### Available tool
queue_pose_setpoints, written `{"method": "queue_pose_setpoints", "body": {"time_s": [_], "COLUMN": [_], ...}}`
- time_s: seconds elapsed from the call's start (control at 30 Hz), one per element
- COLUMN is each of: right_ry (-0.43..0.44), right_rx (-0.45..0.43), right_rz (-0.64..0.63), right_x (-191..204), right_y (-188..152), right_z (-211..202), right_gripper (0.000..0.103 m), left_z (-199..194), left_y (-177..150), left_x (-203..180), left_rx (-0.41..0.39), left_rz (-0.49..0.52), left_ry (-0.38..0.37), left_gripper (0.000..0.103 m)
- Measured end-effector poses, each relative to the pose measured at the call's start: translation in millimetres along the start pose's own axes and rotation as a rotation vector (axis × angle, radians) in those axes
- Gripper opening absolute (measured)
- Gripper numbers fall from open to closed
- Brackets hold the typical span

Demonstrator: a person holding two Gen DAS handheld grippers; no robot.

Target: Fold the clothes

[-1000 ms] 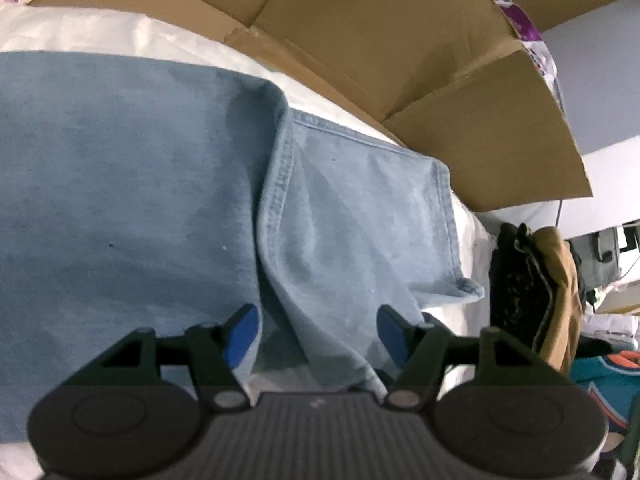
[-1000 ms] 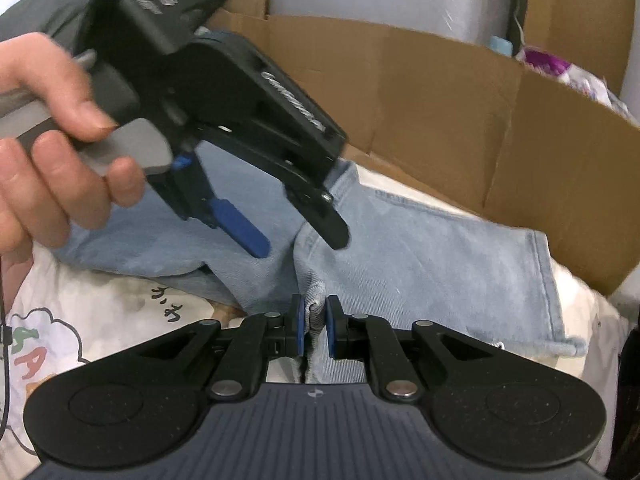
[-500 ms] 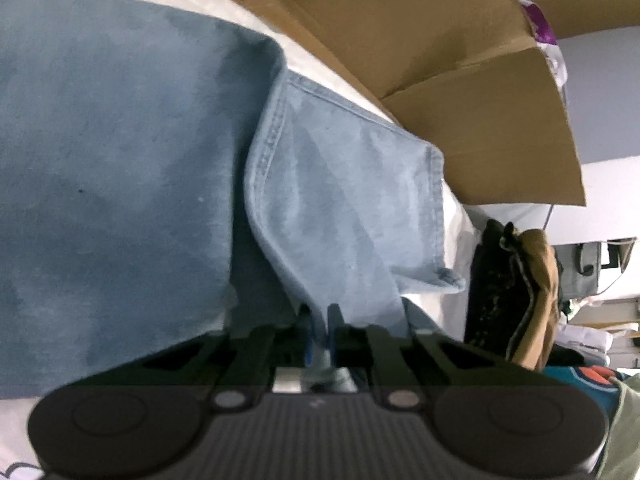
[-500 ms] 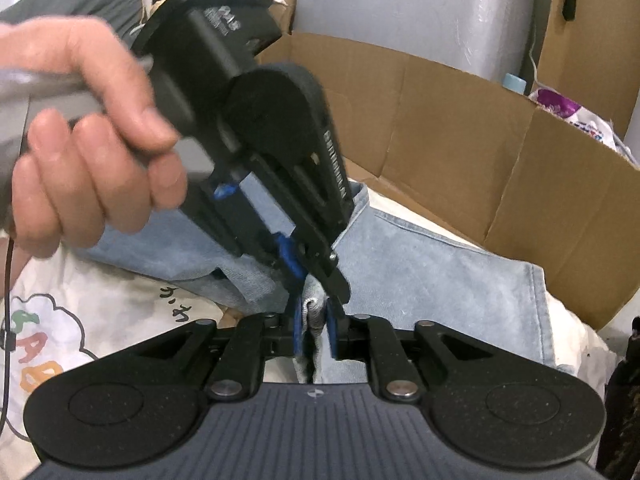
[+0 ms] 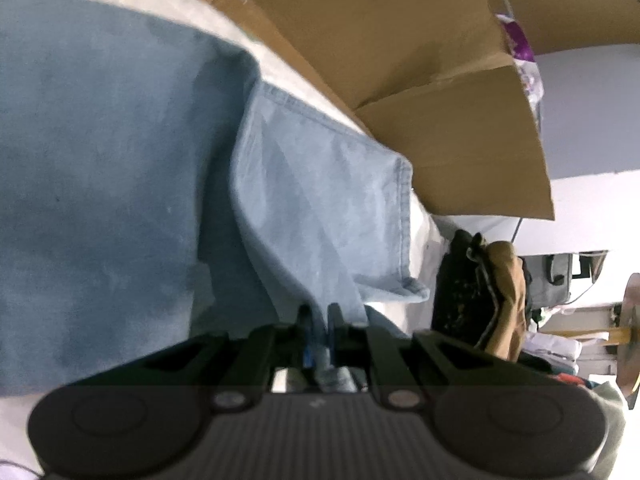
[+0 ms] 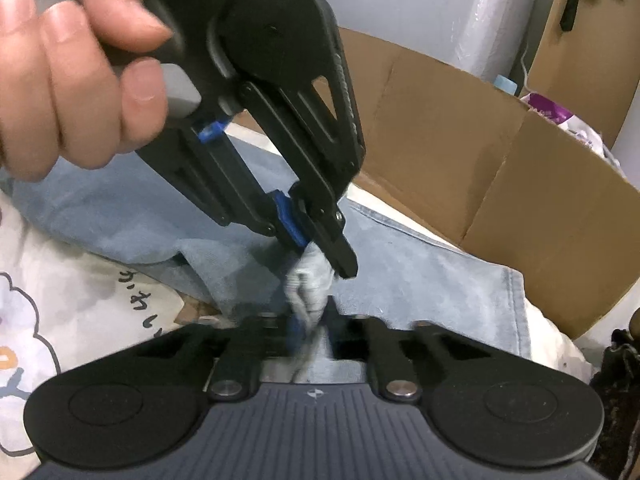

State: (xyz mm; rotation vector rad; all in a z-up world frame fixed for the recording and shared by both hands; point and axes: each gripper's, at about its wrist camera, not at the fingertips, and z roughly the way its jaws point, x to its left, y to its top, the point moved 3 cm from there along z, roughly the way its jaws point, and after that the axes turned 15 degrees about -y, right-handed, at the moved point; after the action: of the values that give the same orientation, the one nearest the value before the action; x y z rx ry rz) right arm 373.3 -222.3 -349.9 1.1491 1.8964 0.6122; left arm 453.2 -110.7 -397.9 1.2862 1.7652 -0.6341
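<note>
While the pale blue denim garment (image 5: 320, 184) lies spread over a white printed bedsheet (image 6: 60, 300), both grippers are bunched on the same near fold of it, so the step in hand looks like taking hold before a fold is drawn over.

From the left wrist camera, the left gripper (image 5: 319, 320) points steeply down at the cloth, and its fingers stand nearly together with a thin ridge of denim pinched between them; they have just eased apart a touch, yet the cloth is plainly between the pads. A darker blue panel of the garment (image 5: 100, 160) fills the left of this view, the lighter leg runs away toward a cardboard box (image 5: 460, 128), and a dark and tan bundle of clothing (image 5: 488, 292) sits just beside the bed's far corner.

From the right wrist camera, the right gripper (image 6: 310, 328) also tilts downward, its fingers closed on a crumpled wad of the same denim, having just tightened on it. Directly above, touching that same wad, is the left gripper's tip, held by the person's left hand (image 6: 76, 72), which wraps the grey handle with the fingers (image 6: 140, 92) on the trigger.

The two grips sit almost on top of each other. The next move, as I judge it, calls for lifting together and carrying the pinched edge across toward the far hem, keeping both holds firm so the heavy cloth does not slip or drag the sheet.
</note>
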Motion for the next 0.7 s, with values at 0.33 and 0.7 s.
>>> {"method": "queue_pose_setpoints", "body": {"time_s": [0.33,0.7], "right_ry": [-0.061,-0.065], "right_rx": [0.0,0.147], "right_rz": [0.037,0.121], "right_x": [-58,-128], "right_y": [29,38], "right_z": [16,96], "right_gripper": [0.005,0.005], "left_z": [-47,-89], "left_y": [22,26], "left_x": [25,61], "left_rx": [-0.129,-0.162], "left_rz": [0.063,0.061], "left_ry": [0.126,0.207], "left_gripper": [0.045,0.052]}}
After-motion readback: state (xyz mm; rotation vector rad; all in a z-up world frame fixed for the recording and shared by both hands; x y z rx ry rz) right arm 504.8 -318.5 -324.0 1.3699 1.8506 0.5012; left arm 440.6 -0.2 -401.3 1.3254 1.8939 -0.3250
